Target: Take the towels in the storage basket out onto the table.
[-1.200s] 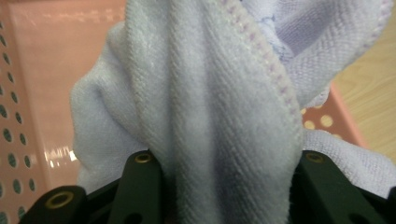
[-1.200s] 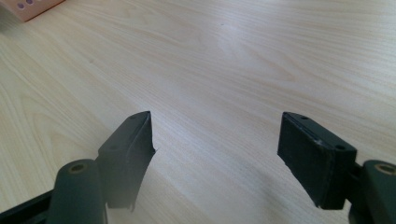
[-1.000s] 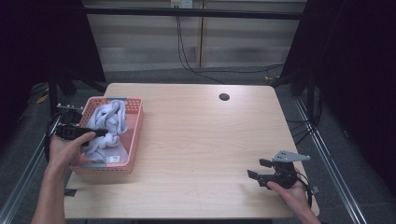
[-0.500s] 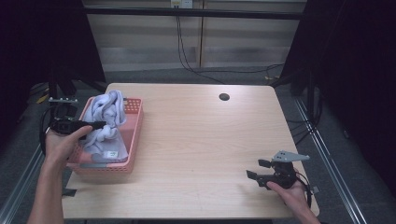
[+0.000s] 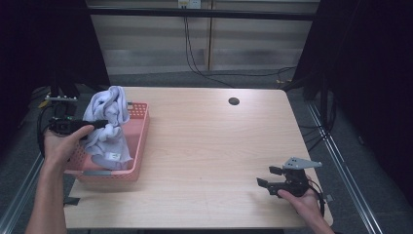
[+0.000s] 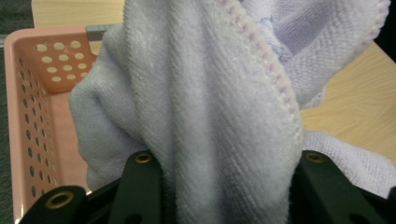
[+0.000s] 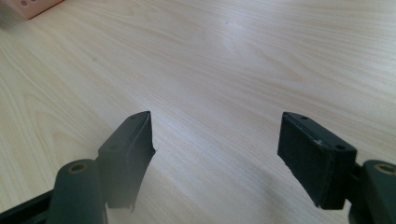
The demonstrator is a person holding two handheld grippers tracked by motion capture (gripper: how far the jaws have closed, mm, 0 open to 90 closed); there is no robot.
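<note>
Over the pink basket (image 5: pixel 139 141), my left hand-held gripper (image 5: pixel 100 124) clamps a pale towel (image 5: pixel 108 127), lifting it out; next, clear the rim. My right hand-held gripper (image 5: pixel 265 177) rests open on the counter (image 5: pixel 204 146).

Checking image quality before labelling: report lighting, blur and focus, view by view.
High view: table evenly lit, surroundings nearly black, slightly soft. Left gripper view: towel sharp enough to show its weave, basket softer behind. Right gripper view: the right claw slightly soft at its edges, wood grain clear, faint glare far off.
</note>
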